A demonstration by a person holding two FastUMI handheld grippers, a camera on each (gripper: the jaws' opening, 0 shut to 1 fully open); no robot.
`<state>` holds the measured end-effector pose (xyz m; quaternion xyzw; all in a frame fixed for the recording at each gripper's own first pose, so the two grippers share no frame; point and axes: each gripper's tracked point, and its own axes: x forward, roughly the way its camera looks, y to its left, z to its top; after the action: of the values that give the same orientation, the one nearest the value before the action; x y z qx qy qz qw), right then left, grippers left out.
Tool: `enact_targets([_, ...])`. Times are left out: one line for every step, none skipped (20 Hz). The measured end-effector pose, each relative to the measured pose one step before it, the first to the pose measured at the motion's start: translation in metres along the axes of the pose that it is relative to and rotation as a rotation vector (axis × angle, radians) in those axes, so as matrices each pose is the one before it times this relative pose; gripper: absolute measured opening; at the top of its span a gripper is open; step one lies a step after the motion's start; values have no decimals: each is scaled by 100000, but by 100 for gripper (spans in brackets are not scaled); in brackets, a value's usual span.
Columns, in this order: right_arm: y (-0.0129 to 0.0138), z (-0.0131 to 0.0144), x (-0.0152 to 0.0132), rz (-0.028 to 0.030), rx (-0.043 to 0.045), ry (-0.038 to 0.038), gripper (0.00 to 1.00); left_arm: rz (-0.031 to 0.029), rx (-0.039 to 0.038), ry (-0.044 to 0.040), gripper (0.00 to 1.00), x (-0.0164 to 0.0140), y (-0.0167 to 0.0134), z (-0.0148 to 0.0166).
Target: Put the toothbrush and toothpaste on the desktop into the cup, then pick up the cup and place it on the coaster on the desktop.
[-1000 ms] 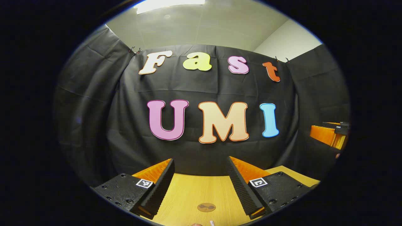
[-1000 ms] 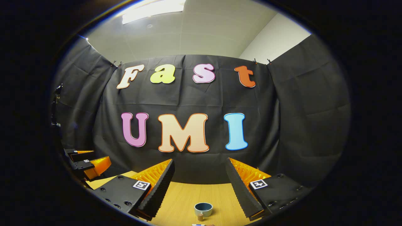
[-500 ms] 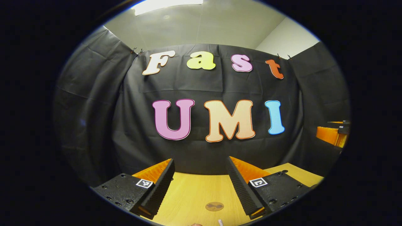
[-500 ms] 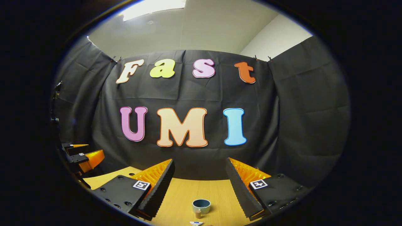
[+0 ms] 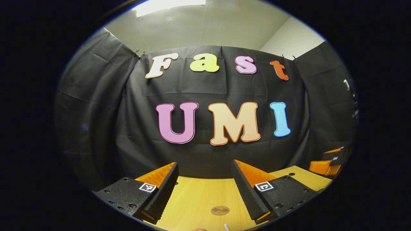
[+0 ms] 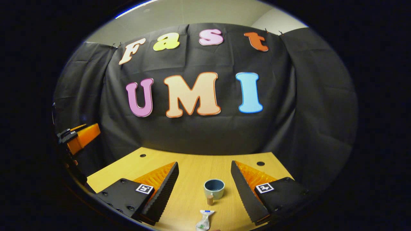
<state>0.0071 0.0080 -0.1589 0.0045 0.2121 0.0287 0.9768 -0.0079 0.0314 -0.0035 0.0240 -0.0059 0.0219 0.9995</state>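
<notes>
In the right gripper view a blue-grey cup (image 6: 214, 188) with a brown handle stands upright on the wooden desktop (image 6: 189, 166), ahead of my open right gripper (image 6: 204, 164) and apart from it. A white toothpaste tube (image 6: 204, 221) lies just in front of the cup, near the bottom edge. In the left gripper view a round brown coaster (image 5: 220, 210) lies flat on the desktop between the fingers of my open left gripper (image 5: 204, 166). A slim pale end (image 5: 226, 227) of something peeks in below the coaster; I cannot tell what it is. Neither gripper holds anything.
The black cloth wall closes the back of the desktop. Two small round holes (image 6: 260, 163) sit near the desk's far edge. The left gripper (image 6: 78, 136) hangs at the far left of the right gripper view. The right gripper (image 5: 330, 158) sits at the far right of the left gripper view.
The right gripper has tipped downward, so more desktop, the whole cup and the toothpaste tube have come into its view. The left gripper barely shifted. Both stayed open.
</notes>
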Motion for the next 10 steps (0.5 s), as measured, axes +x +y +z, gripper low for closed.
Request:
enact_targets([-42,-1628,529,583,86,4833,100,287,25,277,95,-79,32,-112])
enact_targets([36,-1632,513,703,-313,4628,99,575,87,365,95,-26,200,-103])
enact_targets([0,-1662,551,241,-912,4550,100,617,103,283,95,-19,133,-124])
enact_targets([-77,-1527,299,97,-1321,3767,99,602,-5,493,95,-71,204,-236])
enact_targets([-2,-2096,764,-133,-2862,5456,99,935,-208,973,95,-125,151,-437])
enact_targets([-22,-1393,688,-215,-1850,3114,99,485,-155,546,95,-61,161,-175])
enact_targets([113,-1277,602,339,-1827,3635,99,593,50,587,95,-58,149,-233])
enact_targets([57,-1328,450,-277,-1335,3470,99,788,267,580,95,36,173,-200])
enact_targets([7,-978,470,40,-930,2264,99,747,385,478,95,-94,187,-187])
enact_targets([18,-928,744,-208,-493,2199,100,666,251,294,95,-141,294,-200])
